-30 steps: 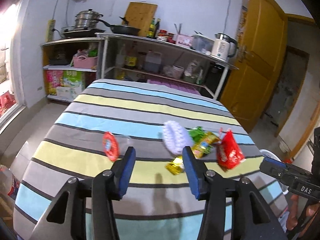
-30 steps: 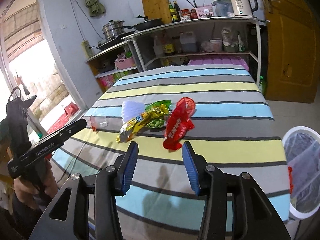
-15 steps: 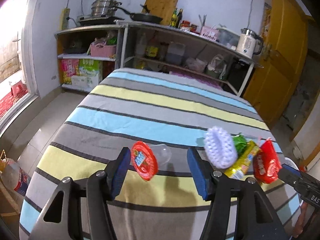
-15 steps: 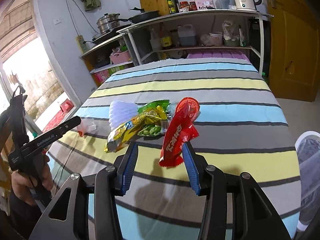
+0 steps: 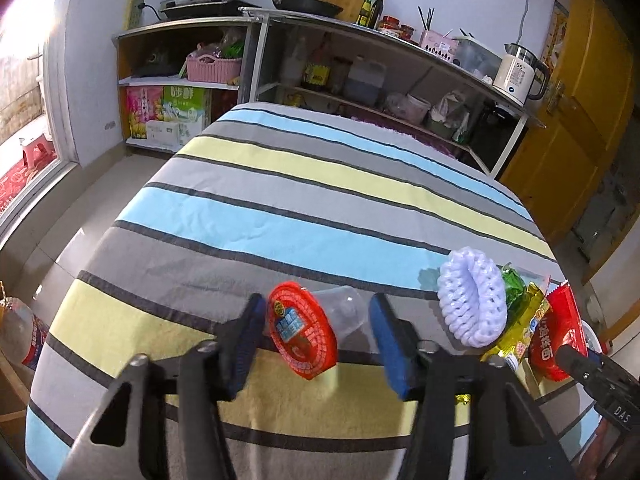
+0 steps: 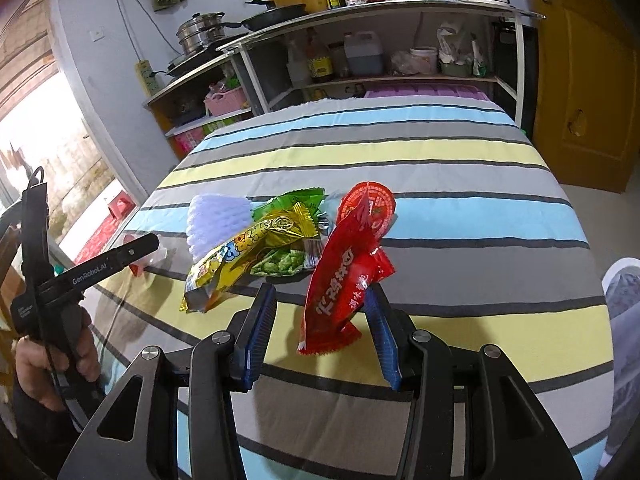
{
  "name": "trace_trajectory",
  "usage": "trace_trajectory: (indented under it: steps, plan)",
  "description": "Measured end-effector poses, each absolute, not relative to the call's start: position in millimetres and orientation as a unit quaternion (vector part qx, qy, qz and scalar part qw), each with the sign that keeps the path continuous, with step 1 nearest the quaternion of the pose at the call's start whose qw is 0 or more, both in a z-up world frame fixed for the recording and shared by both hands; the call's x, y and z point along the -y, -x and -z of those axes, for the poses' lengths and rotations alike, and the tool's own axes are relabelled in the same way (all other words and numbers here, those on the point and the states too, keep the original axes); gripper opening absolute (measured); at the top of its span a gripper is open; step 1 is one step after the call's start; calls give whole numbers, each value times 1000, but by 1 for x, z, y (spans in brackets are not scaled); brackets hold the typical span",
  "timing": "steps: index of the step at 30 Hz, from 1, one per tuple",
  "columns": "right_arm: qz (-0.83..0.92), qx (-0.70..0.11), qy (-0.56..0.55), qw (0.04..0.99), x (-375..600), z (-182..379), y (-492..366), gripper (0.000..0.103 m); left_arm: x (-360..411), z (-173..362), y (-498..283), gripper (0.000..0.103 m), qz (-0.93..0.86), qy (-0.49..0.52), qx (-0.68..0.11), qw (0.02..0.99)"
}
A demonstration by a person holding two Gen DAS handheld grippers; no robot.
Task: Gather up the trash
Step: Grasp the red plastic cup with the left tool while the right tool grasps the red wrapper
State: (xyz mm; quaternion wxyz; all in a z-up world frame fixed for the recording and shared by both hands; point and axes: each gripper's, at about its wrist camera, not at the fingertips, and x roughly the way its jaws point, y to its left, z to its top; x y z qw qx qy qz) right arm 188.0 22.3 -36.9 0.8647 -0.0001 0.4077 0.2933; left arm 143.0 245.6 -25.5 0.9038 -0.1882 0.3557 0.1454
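Note:
A clear plastic cup with a red lid [image 5: 304,330] lies on its side on the striped tablecloth, between the open jaws of my left gripper [image 5: 318,338]. A red snack wrapper [image 6: 344,276] lies between the open jaws of my right gripper [image 6: 320,332]. Beside it lie a yellow wrapper [image 6: 248,256], a green wrapper [image 6: 296,204] and a white foam fruit net [image 6: 212,224]. The same pile shows at the right of the left wrist view: the net [image 5: 472,300], the yellow wrapper [image 5: 520,328], the red wrapper [image 5: 560,336]. Neither gripper holds anything.
A white bin with a liner [image 6: 624,304] stands off the table's right edge. Kitchen shelves [image 5: 360,76] with pots, bottles and a kettle [image 5: 518,76] stand behind the table. A yellow door [image 6: 584,72] is at the right. A plastic bottle [image 5: 20,336] stands on the floor left.
Both grippers have moved forward and lower. The left one now has the red-lidded cup between its jaws; the right one now has the red wrapper between its jaws.

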Motion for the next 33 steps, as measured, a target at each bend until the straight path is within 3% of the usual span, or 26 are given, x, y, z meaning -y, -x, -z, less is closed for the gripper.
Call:
trace_trajectory:
  steps: [3, 6, 33]
  plan:
    - [-294, -406, 5, 865, -23, 38, -185, 13, -246, 24, -141, 49, -146, 190, -351, 905]
    - [-296, -404, 3, 865, -20, 38, -184, 6, -245, 23, -139, 46, -145, 189, -347, 907]
    - [-287, -377, -34, 880, 30, 17, -158, 2, -183, -13, -107, 42, -77, 163, -304, 936]
